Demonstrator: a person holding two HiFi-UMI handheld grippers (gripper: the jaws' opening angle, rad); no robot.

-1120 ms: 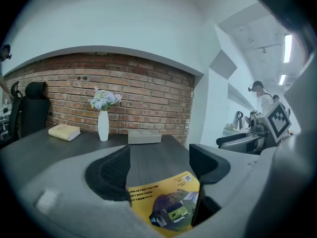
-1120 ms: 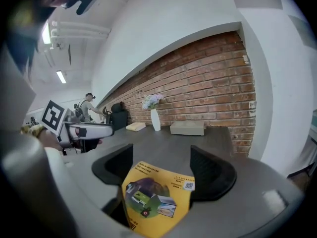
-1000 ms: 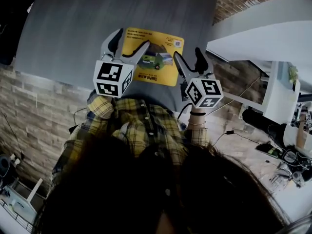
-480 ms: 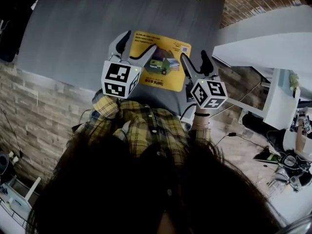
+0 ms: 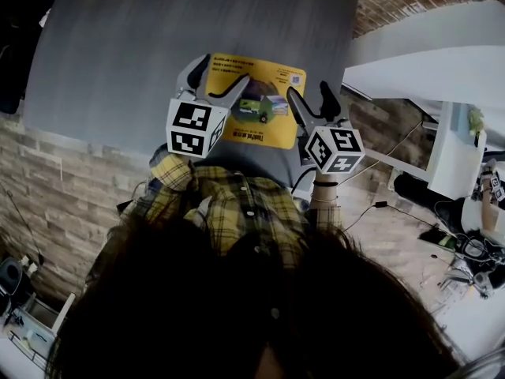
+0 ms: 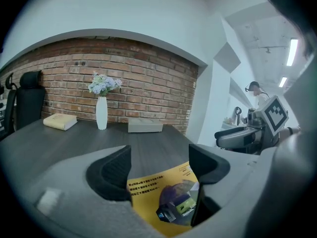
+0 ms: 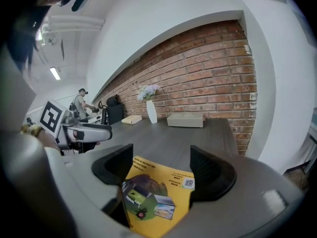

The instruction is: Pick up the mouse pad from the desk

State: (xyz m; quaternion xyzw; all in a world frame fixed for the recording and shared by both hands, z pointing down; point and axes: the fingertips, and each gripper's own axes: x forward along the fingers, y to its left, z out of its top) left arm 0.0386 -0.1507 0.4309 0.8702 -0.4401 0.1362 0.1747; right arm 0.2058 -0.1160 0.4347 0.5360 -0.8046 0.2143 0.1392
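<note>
A yellow mouse pad (image 5: 256, 101) with a printed picture lies flat on the dark grey desk (image 5: 118, 46), near its front edge. My left gripper (image 5: 216, 76) hangs open over the pad's left part, nothing between its fingers. My right gripper (image 5: 309, 99) is open too, at the pad's right edge. In the left gripper view the mouse pad (image 6: 163, 195) shows below the open left gripper (image 6: 161, 165). In the right gripper view the mouse pad (image 7: 156, 192) lies under the open right gripper (image 7: 161, 167). Neither gripper touches the pad, as far as I can see.
At the desk's far end, against a brick wall, stand a white vase with flowers (image 6: 101, 110), a book (image 6: 59, 121) and a flat grey box (image 6: 145, 127). A white table (image 5: 426, 61) stands to the right. Cables and gear (image 5: 465, 247) lie on the floor.
Both grippers have shifted only slightly over the pad's near edge and stay open. The pad has not moved on the desk.
</note>
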